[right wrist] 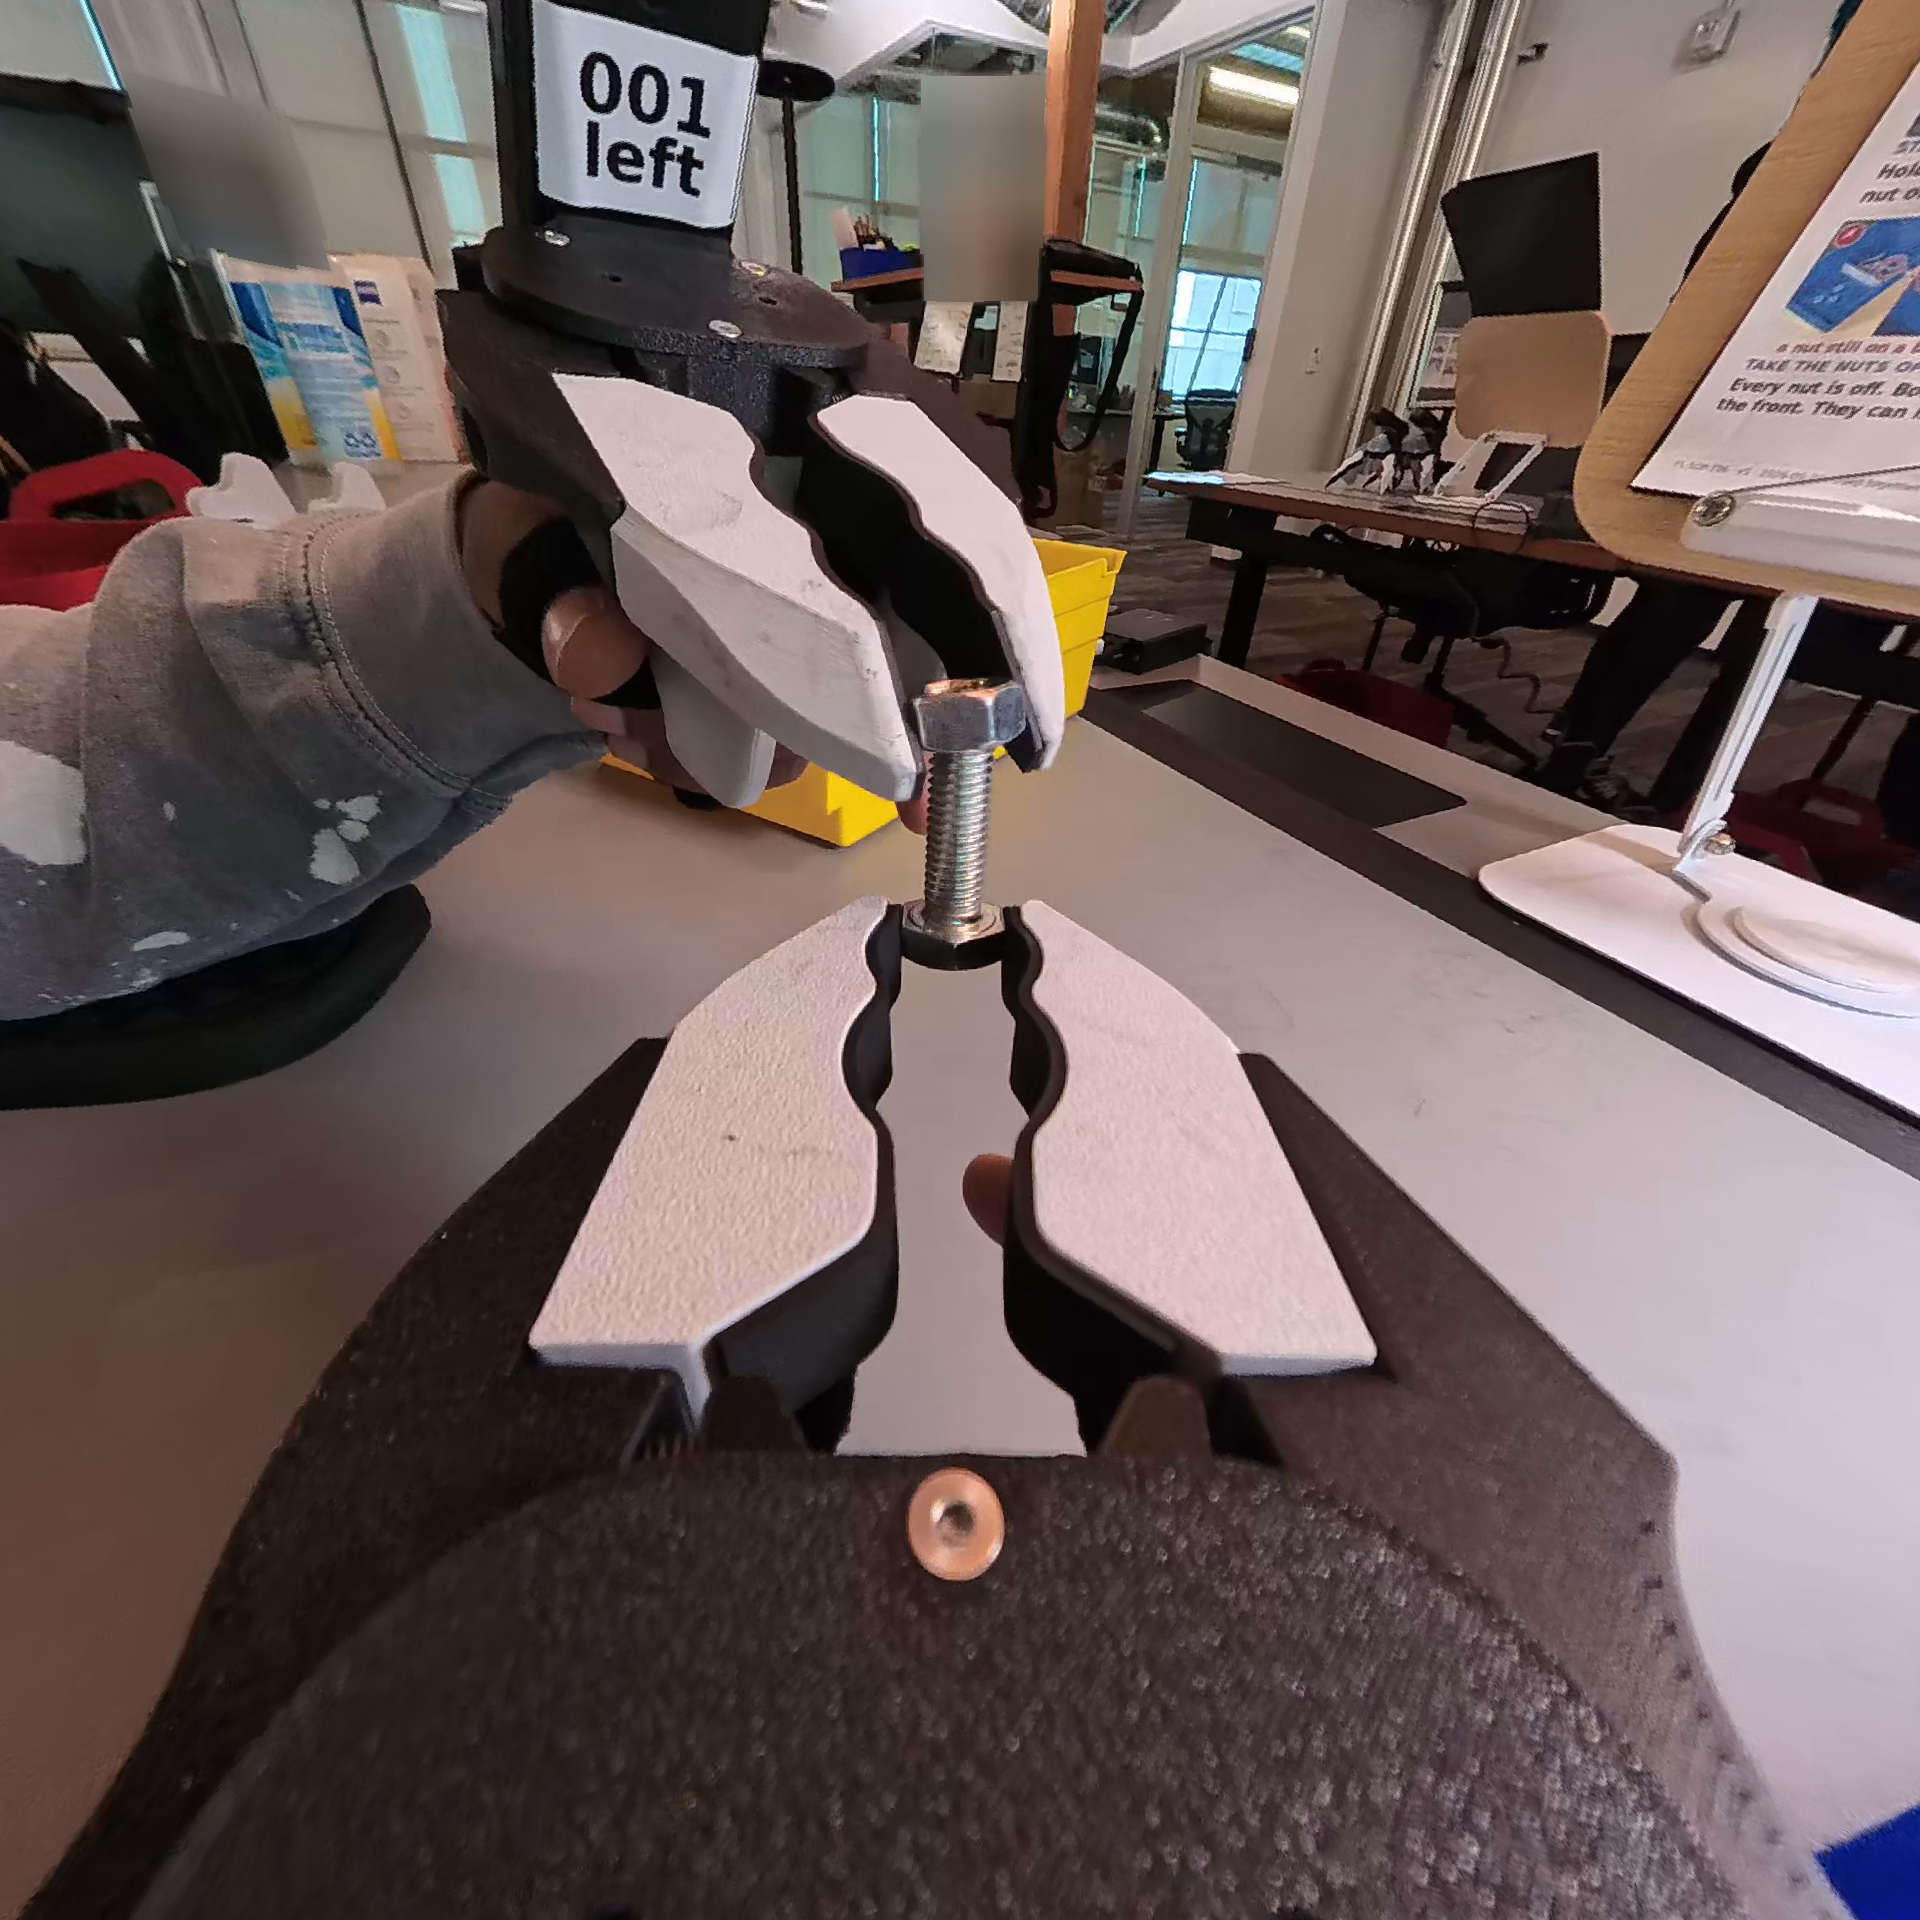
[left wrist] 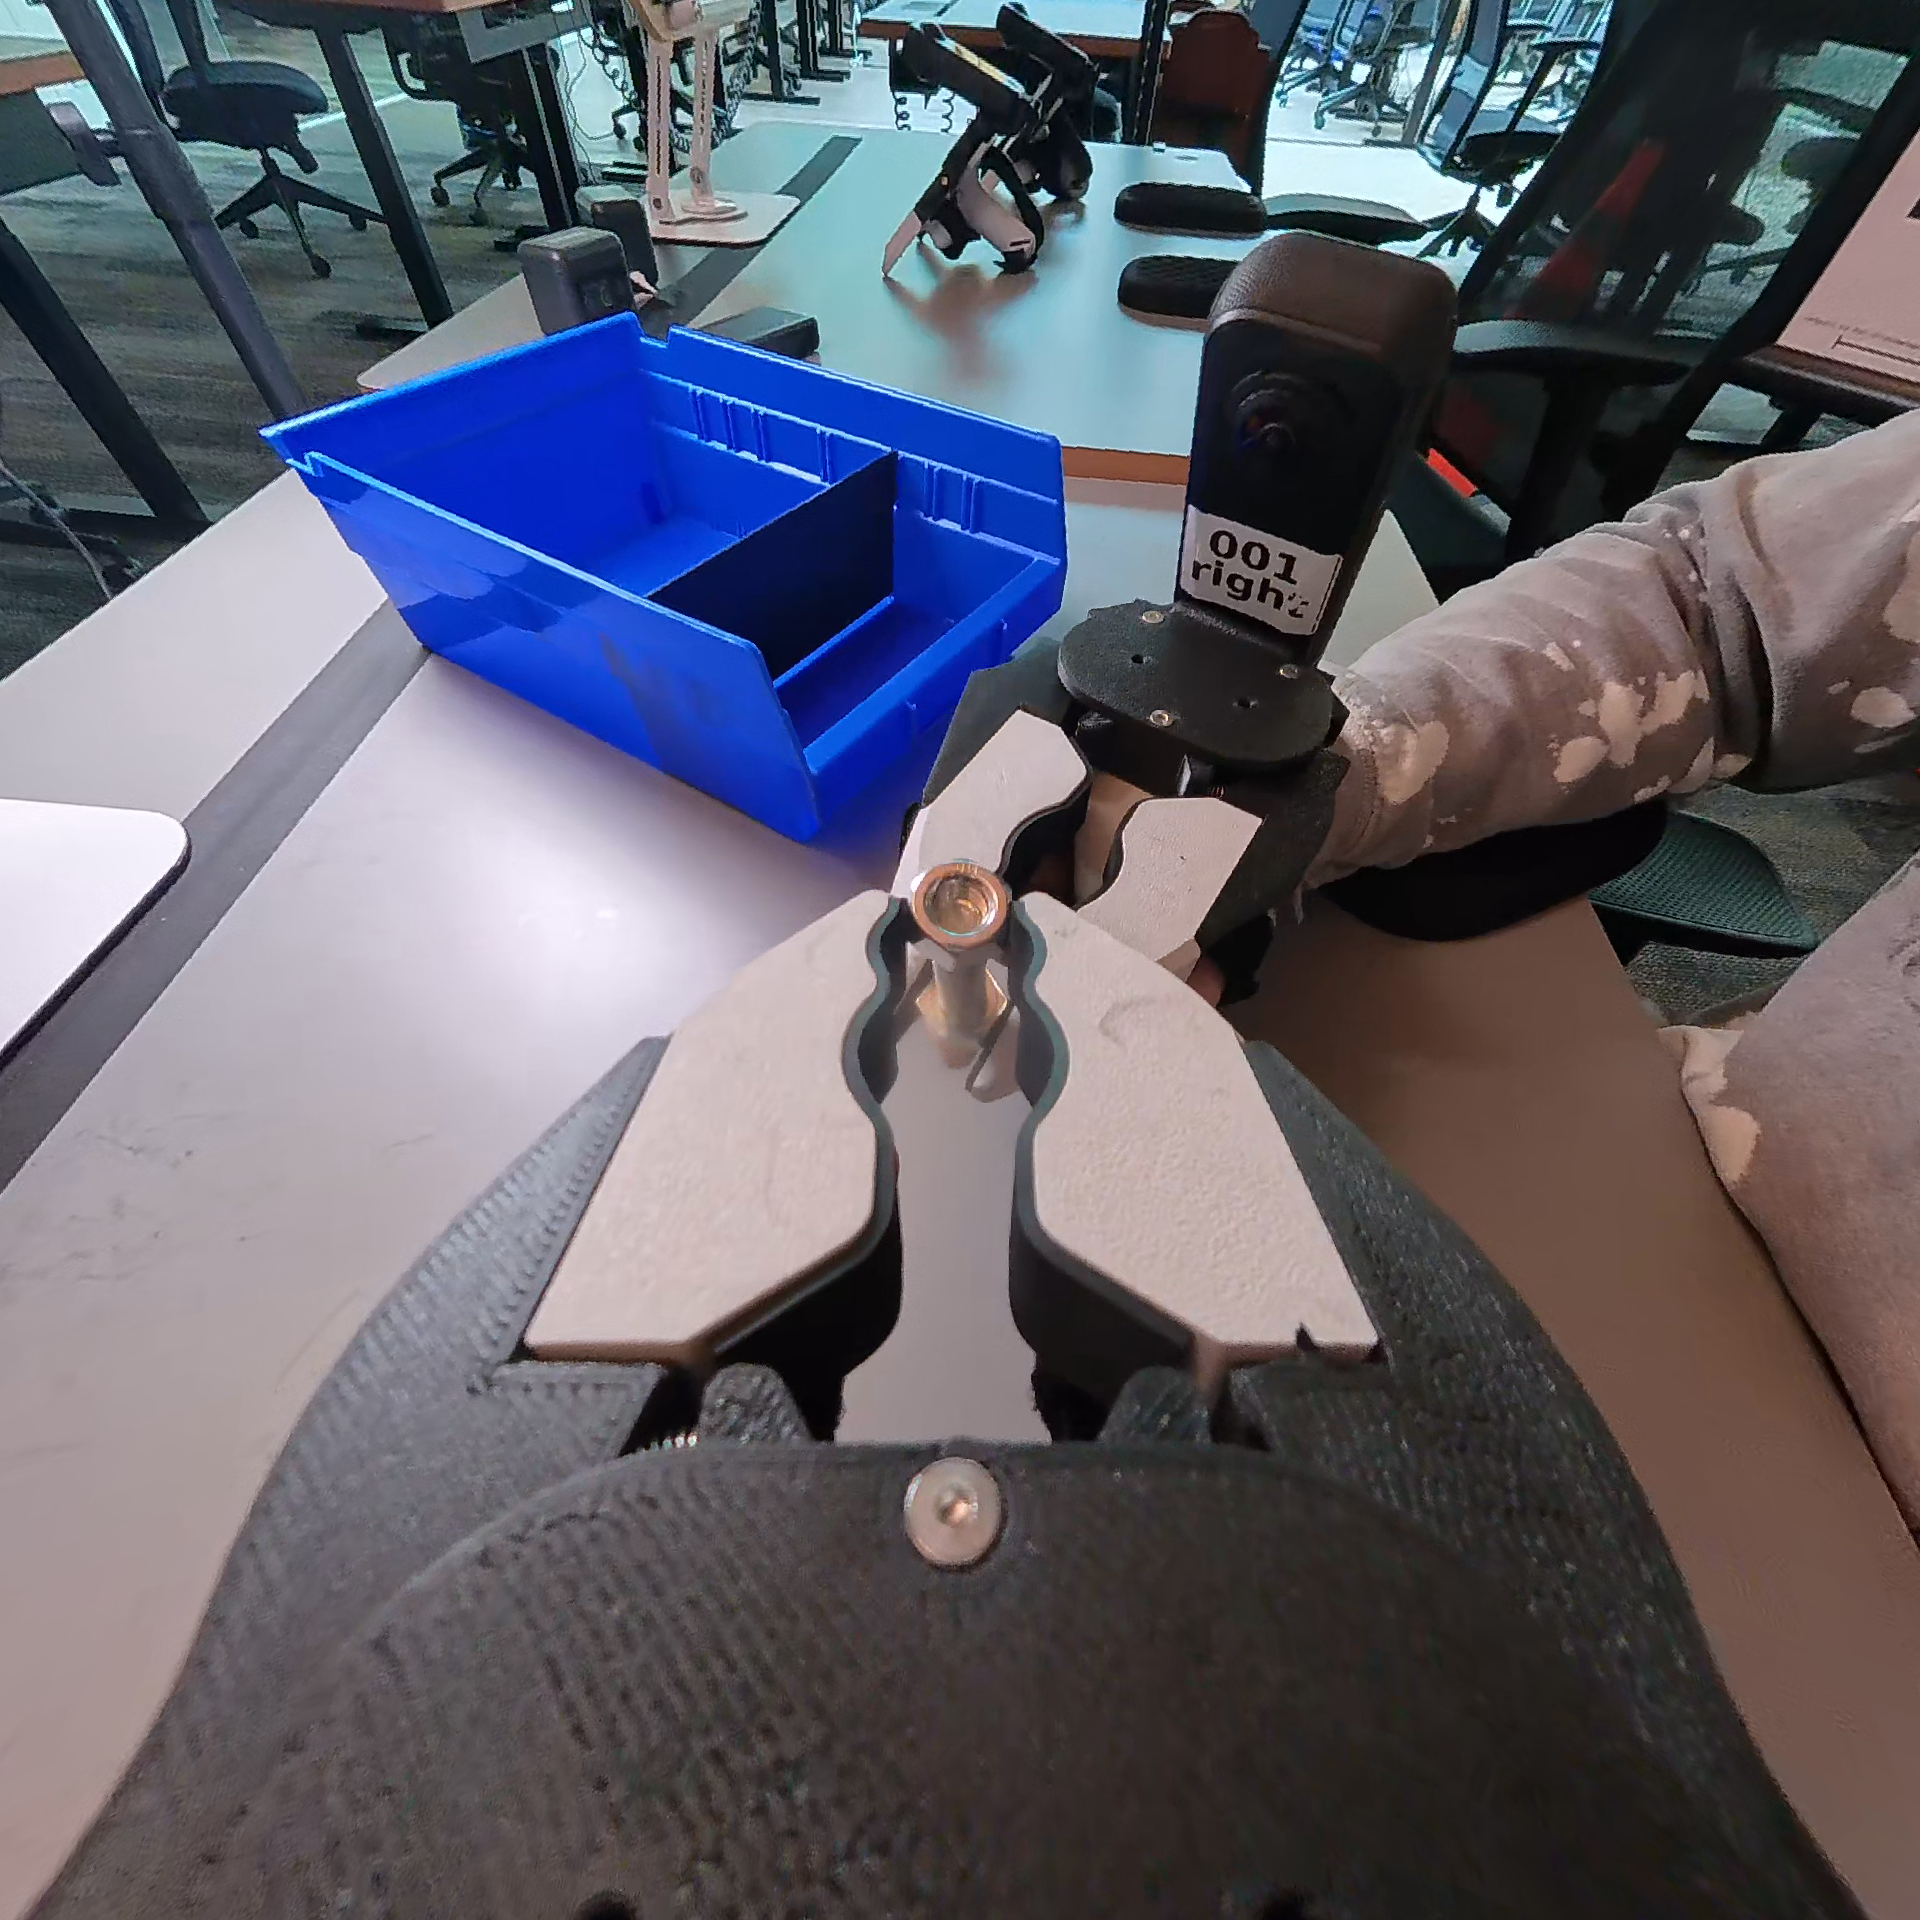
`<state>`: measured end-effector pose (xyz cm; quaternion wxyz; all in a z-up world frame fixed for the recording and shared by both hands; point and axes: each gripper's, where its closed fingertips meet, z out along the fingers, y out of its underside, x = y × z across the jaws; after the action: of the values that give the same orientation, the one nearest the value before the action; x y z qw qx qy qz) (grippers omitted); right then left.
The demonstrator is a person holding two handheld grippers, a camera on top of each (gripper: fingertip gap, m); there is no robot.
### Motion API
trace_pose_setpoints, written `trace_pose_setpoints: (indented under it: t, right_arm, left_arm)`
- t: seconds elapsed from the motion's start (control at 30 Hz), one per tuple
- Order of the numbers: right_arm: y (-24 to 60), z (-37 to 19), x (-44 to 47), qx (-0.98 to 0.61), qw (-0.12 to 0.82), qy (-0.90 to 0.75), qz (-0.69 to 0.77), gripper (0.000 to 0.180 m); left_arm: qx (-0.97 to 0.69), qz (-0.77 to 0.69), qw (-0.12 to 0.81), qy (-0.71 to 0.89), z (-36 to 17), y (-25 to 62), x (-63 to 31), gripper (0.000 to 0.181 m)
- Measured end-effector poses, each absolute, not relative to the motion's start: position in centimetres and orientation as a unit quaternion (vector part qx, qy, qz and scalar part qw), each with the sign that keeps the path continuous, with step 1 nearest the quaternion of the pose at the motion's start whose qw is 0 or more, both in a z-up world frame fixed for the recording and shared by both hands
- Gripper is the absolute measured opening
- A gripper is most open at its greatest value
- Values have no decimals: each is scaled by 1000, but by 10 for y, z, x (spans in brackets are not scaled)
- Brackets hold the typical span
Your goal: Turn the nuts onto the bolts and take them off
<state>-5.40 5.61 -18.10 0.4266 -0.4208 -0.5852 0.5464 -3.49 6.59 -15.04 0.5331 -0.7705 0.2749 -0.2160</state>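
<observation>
Open-plan workshop, office chairs and desks behind; work done on a grey table (left wrist: 312,1039). Blue divided bin (left wrist: 665,582) sat on the table beyond the grippers, both of its compartments showing bare floor. White stand base (right wrist: 1766,935) with a clipboard of instructions stood to the right in the right wrist view; yellow bin (right wrist: 1070,623) lay behind the left gripper there.

Left gripper (left wrist: 958,914) was clamped on the hex head of a zinc-plated bolt (right wrist: 961,821), fingertips pinching the head from both sides. Bolt hung vertical, head up, threaded shank down, held clear above the table.

Right gripper (right wrist: 951,923) was closed on a nut (right wrist: 951,925) at the lower end of the shank, the nut seated between its fingertips and already on the thread. Most of the thread between head and nut stood bare.

The two grippers met nearly at a right angle over the table edge. Grey paint-flecked sleeves (right wrist: 239,727) covered both forearms; a bare fingertip (right wrist: 987,1195) showed under the right gripper's fingers.
</observation>
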Motion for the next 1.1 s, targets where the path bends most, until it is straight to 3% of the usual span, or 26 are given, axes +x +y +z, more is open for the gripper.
trace_pose_setpoints:
  t: [1.1]
  right_arm:
    - [54, -178, -54, -424, 422, -574, 559, 18]
  left_arm:
    - [-769, -219, 536, 271, -147, 65, -34, 19]
